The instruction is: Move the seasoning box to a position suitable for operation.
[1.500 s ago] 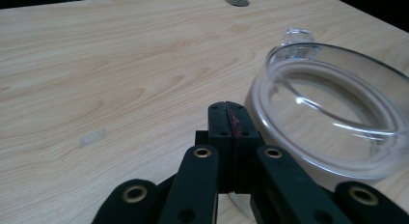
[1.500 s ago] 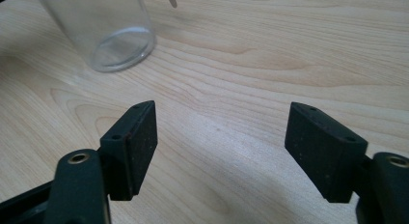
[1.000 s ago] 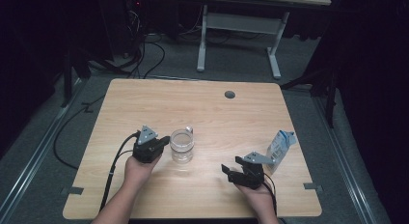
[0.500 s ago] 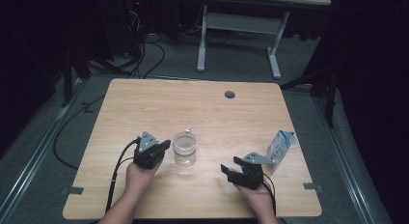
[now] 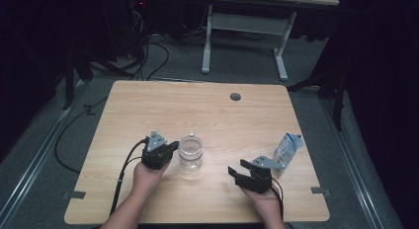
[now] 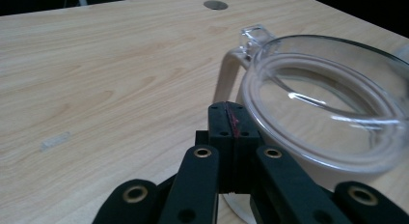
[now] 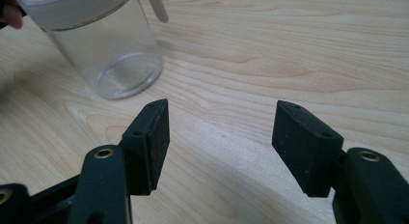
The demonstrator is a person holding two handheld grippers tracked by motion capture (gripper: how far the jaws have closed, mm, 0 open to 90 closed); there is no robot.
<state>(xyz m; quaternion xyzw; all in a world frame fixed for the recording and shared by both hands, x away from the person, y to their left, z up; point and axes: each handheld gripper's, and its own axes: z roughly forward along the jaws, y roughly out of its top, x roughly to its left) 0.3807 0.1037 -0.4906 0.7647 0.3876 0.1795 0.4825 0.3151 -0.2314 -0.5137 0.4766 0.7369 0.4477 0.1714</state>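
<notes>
As items lie on one pale wood surface (image 5: pixel 148 110), entries run largest to smallest.

1. Surface: wood-grain top w/ a round grey cable port (image 5: pixel 235 96) near the far edge. Bare apart from the items below.

2. Clear jar (image 5: pixel 190 152), approx. centre, nearer the person's side. Transparent wall, white collar below the rim, clear handle/tab at the top. Upright, looks empty. No print or label legible on it.

3. Blue-and-white carton (image 5: pixel 287 147), at the right of the surface, standing tilted, just beyond the right hand. Writing on it too small to read; brand not legible.

4. Left hand-held gripper (image 6: pixel 230 125): jaws fully together, nothing between them, tips just beside the jar's rim on its left. Contact w/ jar cannot be told.

5. Right hand-held gripper (image 7: pixel 219 139): jaws apart, have just been closing a little, only bare wood between them. Sits well apart from the jar, carton near its far side.

Risks (judgement):
- Left tips pushing on the rim could slide or tip the jar, as it is light and empty.
- Smooth clear wall may slip in the pads if the right side grips off-centre.
- Right forearm swinging out could knock the tilted carton over.
- Cables trailing off the near edge may snag.
</notes>
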